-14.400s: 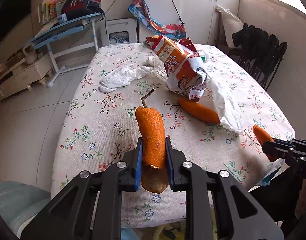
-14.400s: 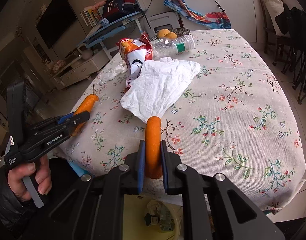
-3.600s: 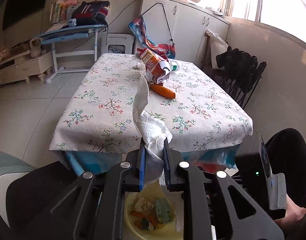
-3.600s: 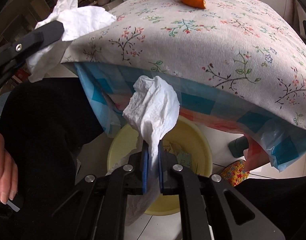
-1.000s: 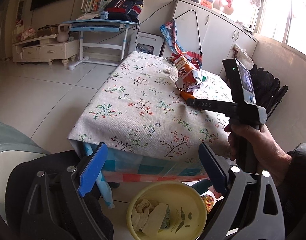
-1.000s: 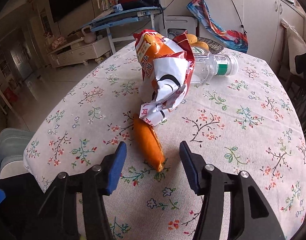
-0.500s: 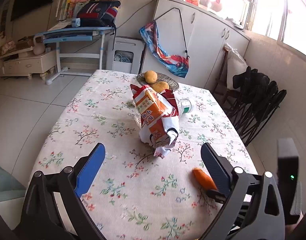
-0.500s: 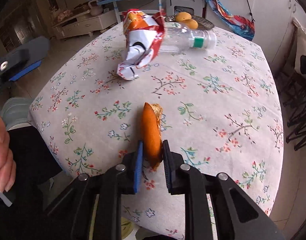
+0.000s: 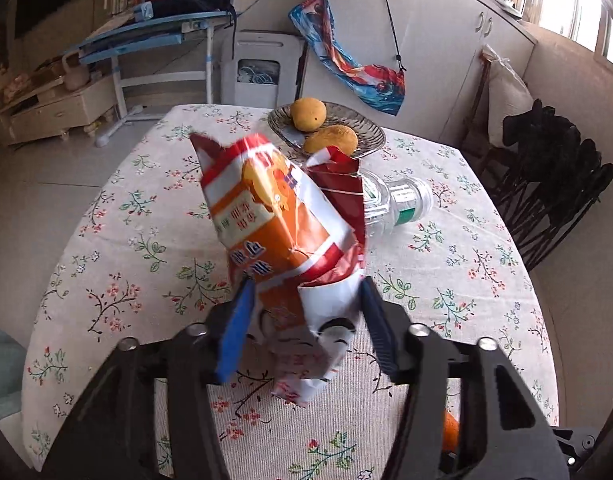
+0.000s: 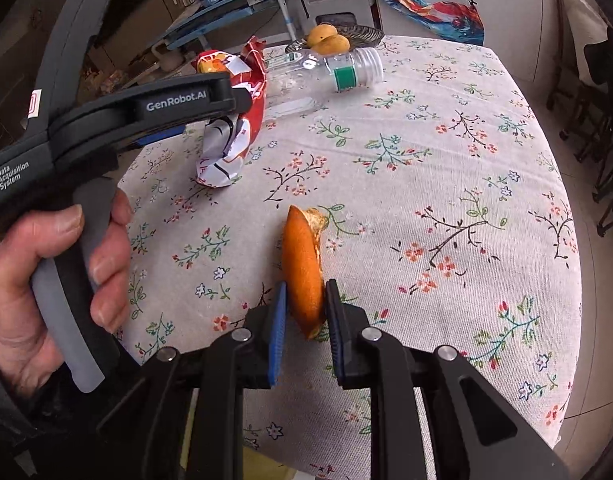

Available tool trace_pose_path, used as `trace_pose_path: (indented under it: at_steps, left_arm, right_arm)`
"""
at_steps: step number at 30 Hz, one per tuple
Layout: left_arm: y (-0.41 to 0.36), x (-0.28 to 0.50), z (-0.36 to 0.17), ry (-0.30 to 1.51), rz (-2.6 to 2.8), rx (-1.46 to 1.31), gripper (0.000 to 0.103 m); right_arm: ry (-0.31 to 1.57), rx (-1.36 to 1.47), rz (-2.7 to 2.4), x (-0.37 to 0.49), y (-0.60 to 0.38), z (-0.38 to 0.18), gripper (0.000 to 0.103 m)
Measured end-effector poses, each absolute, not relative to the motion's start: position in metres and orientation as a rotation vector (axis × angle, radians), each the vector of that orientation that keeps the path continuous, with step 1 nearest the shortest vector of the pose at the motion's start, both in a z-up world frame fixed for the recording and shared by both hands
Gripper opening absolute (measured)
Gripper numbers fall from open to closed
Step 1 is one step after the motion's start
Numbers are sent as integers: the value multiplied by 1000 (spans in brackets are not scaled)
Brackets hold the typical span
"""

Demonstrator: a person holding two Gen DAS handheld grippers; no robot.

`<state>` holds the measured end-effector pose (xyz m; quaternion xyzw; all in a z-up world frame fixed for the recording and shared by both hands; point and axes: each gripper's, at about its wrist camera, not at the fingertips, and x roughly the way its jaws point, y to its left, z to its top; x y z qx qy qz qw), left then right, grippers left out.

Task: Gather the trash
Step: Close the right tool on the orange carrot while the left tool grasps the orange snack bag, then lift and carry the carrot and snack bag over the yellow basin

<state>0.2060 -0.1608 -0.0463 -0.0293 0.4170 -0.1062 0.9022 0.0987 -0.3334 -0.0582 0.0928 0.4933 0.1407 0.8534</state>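
A crumpled orange, red and white snack bag [image 9: 274, 220] stands on the flowered tablecloth [image 9: 126, 220]. My left gripper [image 9: 306, 300] has the bag's lower end between its jaws, which are closing, and both pads touch its sides. In the right wrist view the same bag [image 10: 230, 136] shows under the left gripper's finger, and a hand [image 10: 66, 248] holds that gripper's handle. My right gripper [image 10: 304, 292] is shut on a curved orange peel [image 10: 302, 248] near the table's front edge. A bit of that peel [image 9: 450, 428] shows at the lower right of the left wrist view.
A clear plastic bottle [image 9: 402, 200] lies on its side just behind the bag. Beyond it is a glass dish [image 9: 370, 136] with two yellow fruits. Dark folded chairs [image 9: 554, 184] stand to the table's right. A sliver of a yellow bin [image 10: 262, 464] shows below the front edge.
My left gripper came in from the bin over the table to the snack bag, and its wide jaws narrowed around it. My right gripper shut on the peel and drew it back a little.
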Motion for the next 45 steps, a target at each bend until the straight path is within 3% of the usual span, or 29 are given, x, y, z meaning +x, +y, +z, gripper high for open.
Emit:
trace_pose_path:
  at_steps: [4, 6, 15, 17, 18, 19, 21, 24, 28, 32, 33, 34, 36, 39, 45]
  left_arm:
    - [-141, 196, -43, 839, -257, -63, 8]
    - [-127, 186, -37, 826, -266, -67, 4]
    - [-63, 141, -49, 963, -387, -116, 5]
    - [-52, 137, -57, 982, -373, -124, 12]
    - [-47, 137, -58, 980, -357, -126, 25]
    - [-42, 136, -58, 976, -332, -131, 44]
    - [-35, 136, -57, 962, -294, -149, 63]
    - [-36, 140, -52, 950, -268, -144, 78]
    - [-54, 152, -50, 948, -188, -30, 88]
    - [-58, 169, -62, 972, -93, 13, 87]
    - [-57, 172, -65, 972, -98, -2, 79]
    - [-55, 174, -68, 973, -114, -19, 63]
    - [-53, 174, -70, 960, -137, -43, 55]
    - [-52, 168, -67, 924, -182, -53, 44]
    - [-44, 143, -59, 864, -228, -75, 39]
  right_arm:
    - [1035, 187, 300, 100, -330, -58, 21]
    - [1035, 192, 304, 102, -329, -59, 21]
    - [1019, 176, 300, 98, -316, -59, 21]
    - [1011, 166, 294, 97, -312, -59, 21]
    - [1007, 165, 293, 96, -312, -59, 21]
    - [1002, 165, 289, 96, -311, -60, 21]
    - [995, 172, 288, 95, -311, -60, 24]
    - [986, 179, 293, 94, -310, -60, 32]
    - [976, 161, 292, 94, -303, -59, 37]
    - [971, 152, 290, 95, -302, -60, 38]
    - [970, 151, 289, 94, -302, -60, 38]
    - [970, 148, 287, 95, -303, -60, 38]
    - [968, 134, 281, 95, -301, -61, 35]
    - [970, 118, 282, 95, -300, -61, 22]
    - [960, 141, 281, 94, -303, -61, 16]
